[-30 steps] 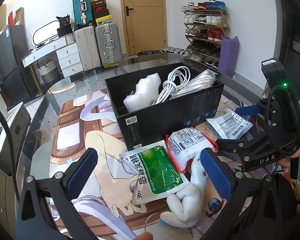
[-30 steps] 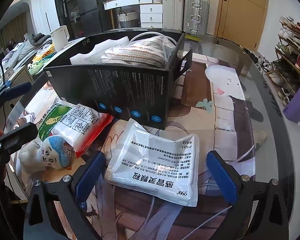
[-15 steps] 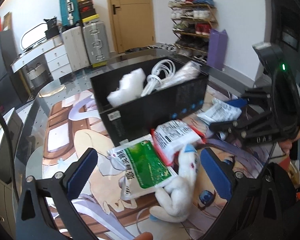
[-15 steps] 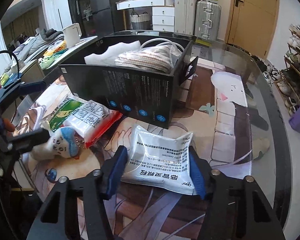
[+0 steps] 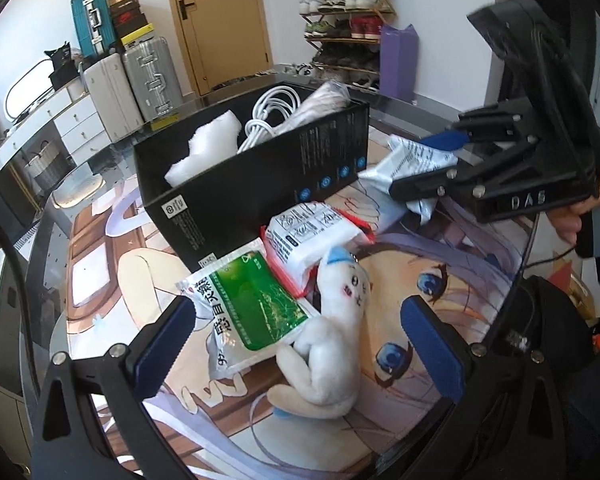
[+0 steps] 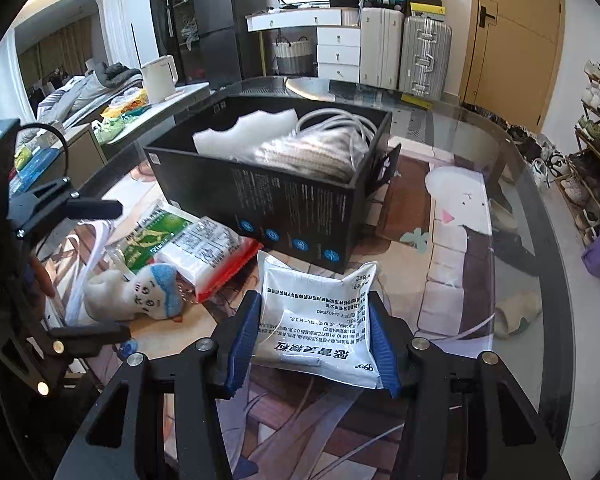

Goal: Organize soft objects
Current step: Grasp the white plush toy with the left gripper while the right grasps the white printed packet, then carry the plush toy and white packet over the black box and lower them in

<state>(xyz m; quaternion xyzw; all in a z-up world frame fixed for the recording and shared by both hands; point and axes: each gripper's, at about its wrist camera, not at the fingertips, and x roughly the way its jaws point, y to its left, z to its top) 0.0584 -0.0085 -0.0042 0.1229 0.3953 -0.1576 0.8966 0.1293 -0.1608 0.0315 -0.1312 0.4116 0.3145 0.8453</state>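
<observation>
1. The black box (image 6: 284,216) hides the far part of the green packet (image 6: 156,236).
2. The red and white packet (image 5: 312,236) covers a corner of the green packet.
3. The white pouch (image 5: 412,160) is partly hidden behind the right gripper (image 5: 440,160) in the left view.
4. The small print on the pouch is too small to read.

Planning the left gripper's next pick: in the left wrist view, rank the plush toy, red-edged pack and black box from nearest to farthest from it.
1. Plush toy, between the open jaws.
2. Red-edged pack, just beyond.
3. Black box, behind it.
</observation>
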